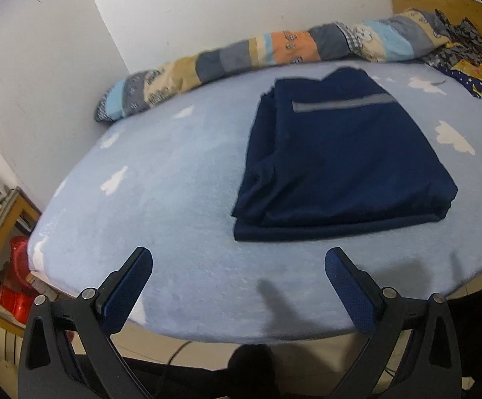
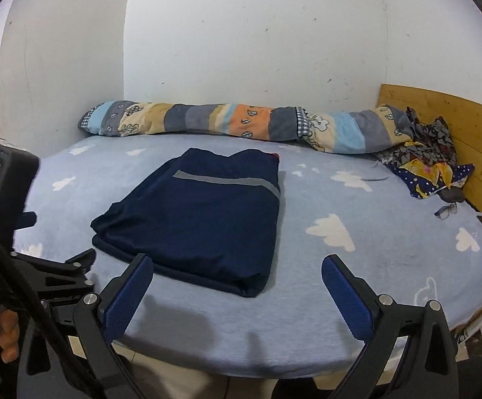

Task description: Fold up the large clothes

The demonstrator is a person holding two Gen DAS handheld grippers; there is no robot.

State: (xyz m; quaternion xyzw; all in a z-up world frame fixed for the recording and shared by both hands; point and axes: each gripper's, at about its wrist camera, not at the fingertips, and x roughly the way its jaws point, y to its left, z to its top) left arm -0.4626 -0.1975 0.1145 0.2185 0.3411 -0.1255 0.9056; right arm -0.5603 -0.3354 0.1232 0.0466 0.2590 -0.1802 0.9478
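A navy garment (image 1: 337,159) with a grey stripe lies folded into a flat rectangle on the light blue bed sheet (image 1: 161,179). In the right wrist view the same garment (image 2: 204,216) sits left of centre on the sheet (image 2: 357,286). My left gripper (image 1: 239,261) hovers open over the bed's near edge, short of the garment, nothing between its blue pads. My right gripper (image 2: 237,267) is also open and empty, its fingers standing just before the garment's near corner. The left gripper's body (image 2: 25,266) shows at the left edge of the right wrist view.
A rolled patchwork quilt (image 2: 234,123) runs along the white wall. Crumpled patterned clothes (image 2: 430,156) and eyeglasses (image 2: 446,211) lie by the wooden headboard (image 2: 456,126) at the right. A red object (image 1: 15,279) sits on the floor beside the bed's left end.
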